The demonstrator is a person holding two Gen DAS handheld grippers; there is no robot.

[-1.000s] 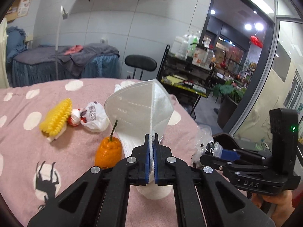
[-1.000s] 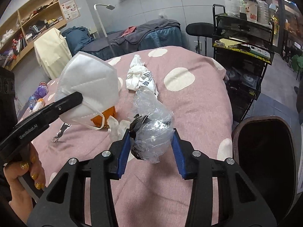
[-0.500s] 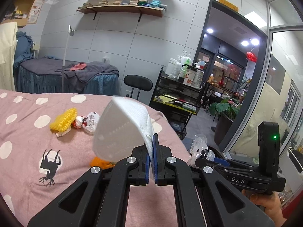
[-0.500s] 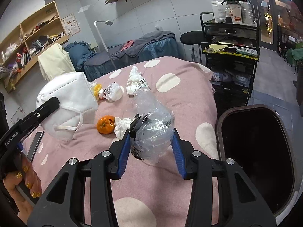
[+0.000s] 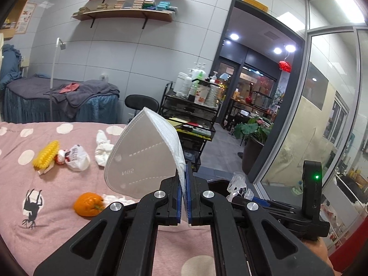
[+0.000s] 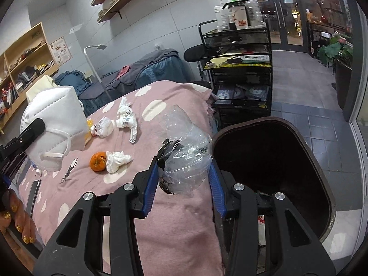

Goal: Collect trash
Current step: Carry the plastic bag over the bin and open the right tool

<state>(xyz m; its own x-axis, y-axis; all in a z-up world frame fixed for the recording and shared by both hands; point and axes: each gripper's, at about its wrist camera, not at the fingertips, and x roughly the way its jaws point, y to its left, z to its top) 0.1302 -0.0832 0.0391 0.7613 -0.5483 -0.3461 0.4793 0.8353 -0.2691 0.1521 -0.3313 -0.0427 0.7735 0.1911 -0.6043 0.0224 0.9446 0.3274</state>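
Face mask (image 5: 142, 158) clamped by edge in left gripper (image 5: 183, 195), long axis up-left. Right gripper (image 6: 184, 179) part-open, pinching crumpled plastic wrap (image 6: 186, 161); apparently above bin (image 6: 271, 161) rim.

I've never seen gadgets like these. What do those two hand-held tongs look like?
Both are black plastic tongs with blue pads and silver bolts: left tongs, right tongs. The right one's upright black handle shows a green light. The hand on the left one has gold glitter nails.

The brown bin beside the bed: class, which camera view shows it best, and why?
The right wrist view. There the brown bin shows its whole open mouth and dark inside, beside the pink bedspread. The left wrist view shows only a dark sliver of it behind the claws.
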